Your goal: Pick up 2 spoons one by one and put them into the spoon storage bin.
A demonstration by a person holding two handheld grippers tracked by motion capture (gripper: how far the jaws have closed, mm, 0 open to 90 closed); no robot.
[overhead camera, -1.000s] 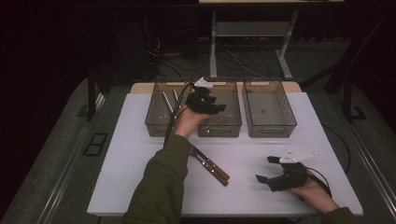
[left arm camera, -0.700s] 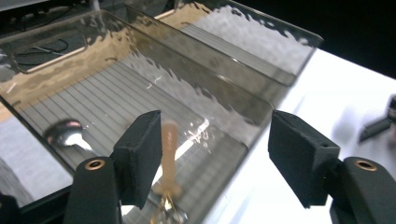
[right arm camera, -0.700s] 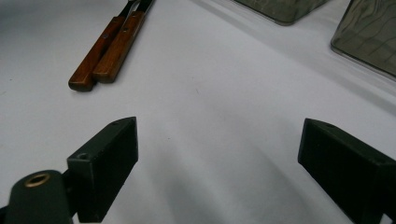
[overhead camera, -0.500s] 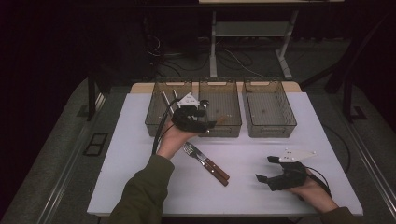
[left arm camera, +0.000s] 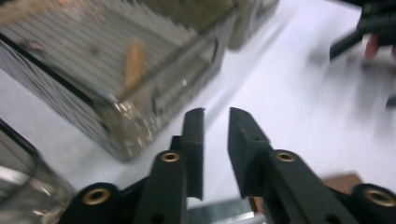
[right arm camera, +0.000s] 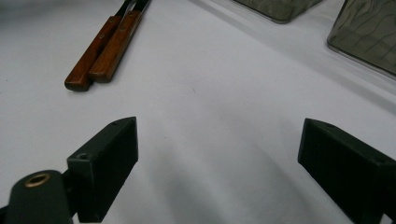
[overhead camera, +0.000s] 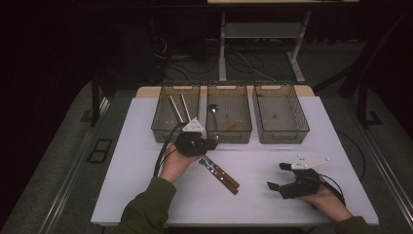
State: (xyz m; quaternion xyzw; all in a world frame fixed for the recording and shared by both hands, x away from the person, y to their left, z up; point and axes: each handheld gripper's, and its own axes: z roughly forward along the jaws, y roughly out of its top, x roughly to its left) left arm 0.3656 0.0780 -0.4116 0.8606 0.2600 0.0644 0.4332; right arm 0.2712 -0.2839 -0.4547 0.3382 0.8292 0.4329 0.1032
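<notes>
left gripper (overhead camera: 210,145) hangs right over the metal ends of the two wooden-handled utensils (overhead camera: 221,174) on the white table (overhead camera: 146,122), just in front of the middle bin (overhead camera: 229,117). its jaws have just been closing and now sit nearly together with a thin gap, nothing between them in its own view. the utensils lie side by side, handles pointing toward the person. right gripper (overhead camera: 280,178) rests low near the table's front right, jaws wide apart over bare tabletop, well apart from the utensils. middle bin holds a spoon (overhead camera: 213,109) and a wooden handle, left bin (overhead camera: 176,113) has metal pieces.
</notes>
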